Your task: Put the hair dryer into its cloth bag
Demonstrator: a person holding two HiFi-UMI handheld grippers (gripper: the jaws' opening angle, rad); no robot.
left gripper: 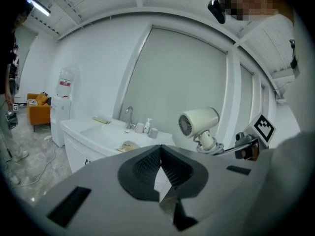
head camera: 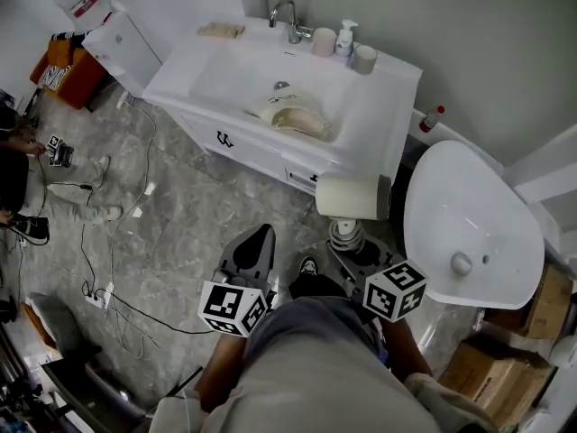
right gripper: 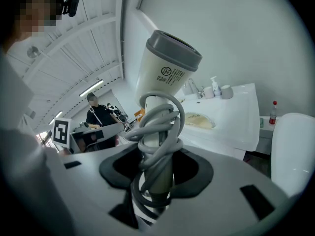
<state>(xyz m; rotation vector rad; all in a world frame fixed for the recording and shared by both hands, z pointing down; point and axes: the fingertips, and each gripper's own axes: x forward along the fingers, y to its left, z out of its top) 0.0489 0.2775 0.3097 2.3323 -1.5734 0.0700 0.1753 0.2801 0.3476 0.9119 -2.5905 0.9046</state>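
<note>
A cream hair dryer [head camera: 352,197] stands upright in my right gripper [head camera: 347,246], its grey cord wound round the handle. In the right gripper view the jaws close on that wrapped handle [right gripper: 158,156], and the barrel [right gripper: 165,77] rises above them. My left gripper [head camera: 255,242] is beside it on the left, shut with nothing between its jaws [left gripper: 160,149]. From the left gripper view the hair dryer [left gripper: 199,121] is up to the right. A beige cloth bag [head camera: 293,115] lies in the basin of the white washstand [head camera: 379,97], ahead of both grippers.
A tap [head camera: 287,18], a pump bottle [head camera: 343,39] and cups stand at the washstand's back edge. A white toilet [head camera: 469,224] is on the right, with cardboard boxes [head camera: 505,368] near it. Cables [head camera: 99,269] trail over the grey floor at the left, where a person [head camera: 18,179] stands.
</note>
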